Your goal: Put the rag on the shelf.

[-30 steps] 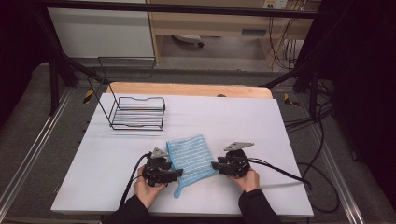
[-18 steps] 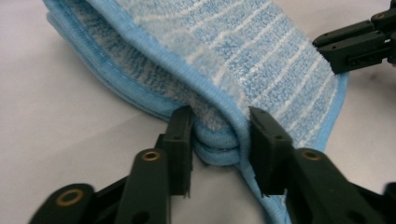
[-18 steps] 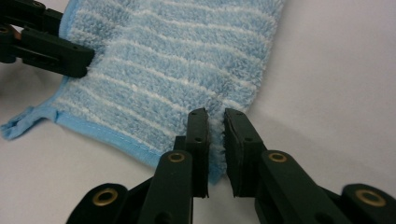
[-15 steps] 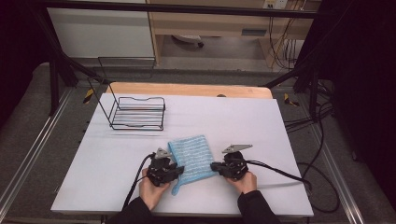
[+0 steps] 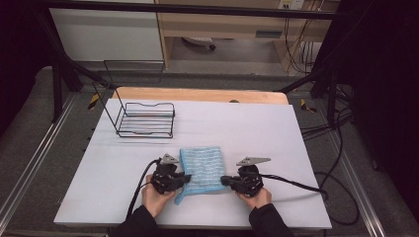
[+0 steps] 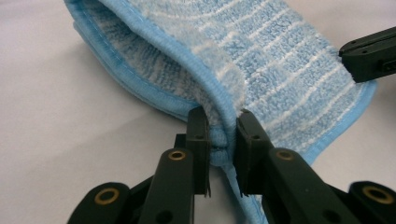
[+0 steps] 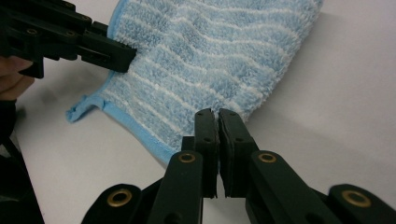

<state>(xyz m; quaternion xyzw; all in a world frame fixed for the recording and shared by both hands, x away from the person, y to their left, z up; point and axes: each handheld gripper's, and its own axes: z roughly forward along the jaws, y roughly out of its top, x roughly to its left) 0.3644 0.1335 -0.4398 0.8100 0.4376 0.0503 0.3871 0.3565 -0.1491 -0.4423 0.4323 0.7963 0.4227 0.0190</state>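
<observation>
On the near middle of the white table (image 5: 247, 123), the folded blue towel (image 5: 202, 168) lies between both grippers, squarer than 1 second ago, with bare table all around and the wire rack (image 5: 146, 120) far-left. Left gripper (image 6: 219, 135) pinches its hem. Right gripper (image 7: 218, 122), jaws together, nips its near corner.

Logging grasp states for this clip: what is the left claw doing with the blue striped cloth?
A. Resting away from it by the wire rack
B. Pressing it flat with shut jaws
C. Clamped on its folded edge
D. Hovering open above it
C: in the left gripper view the left claw has the blue cloth's hemmed, folded edge pinched between its two jaws.
</observation>
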